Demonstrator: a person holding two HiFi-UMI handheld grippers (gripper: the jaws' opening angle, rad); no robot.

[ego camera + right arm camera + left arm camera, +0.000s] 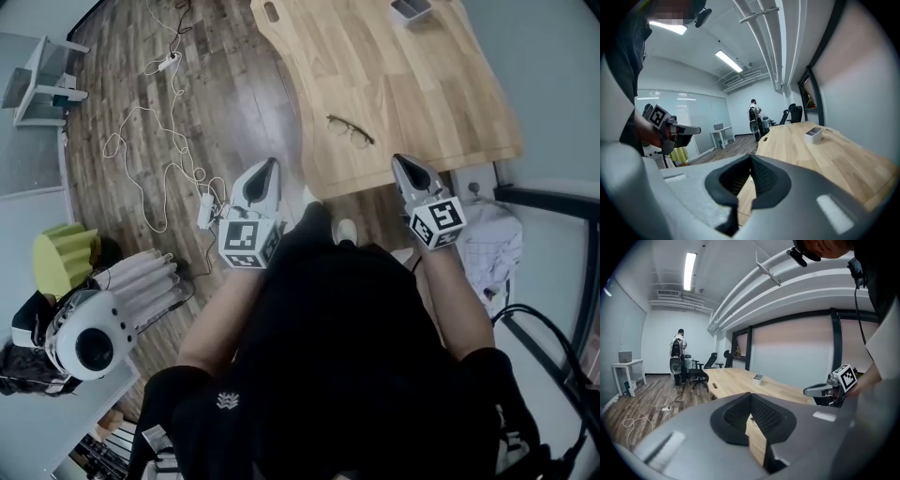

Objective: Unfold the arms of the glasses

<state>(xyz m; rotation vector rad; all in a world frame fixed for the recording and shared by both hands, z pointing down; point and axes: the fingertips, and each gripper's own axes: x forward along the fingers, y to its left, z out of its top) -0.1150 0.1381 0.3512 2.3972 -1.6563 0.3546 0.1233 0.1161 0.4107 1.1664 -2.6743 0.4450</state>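
The glasses, thin and dark-framed, lie with arms folded on the wooden table, near its front edge. Both grippers hover short of that edge, pointing toward the table. My left gripper is over the floor, left of the table corner, with its jaws shut and nothing in them. My right gripper is at the table's front edge, right of the glasses and a hand's width from them, and its jaws meet at the tip, also empty. Each gripper shows in the other's view: right gripper, left gripper.
A small white tray stands far back on the table. White cables with a power strip trail over the wood floor at left. A white round device sits at lower left. Office chairs and a person are far off.
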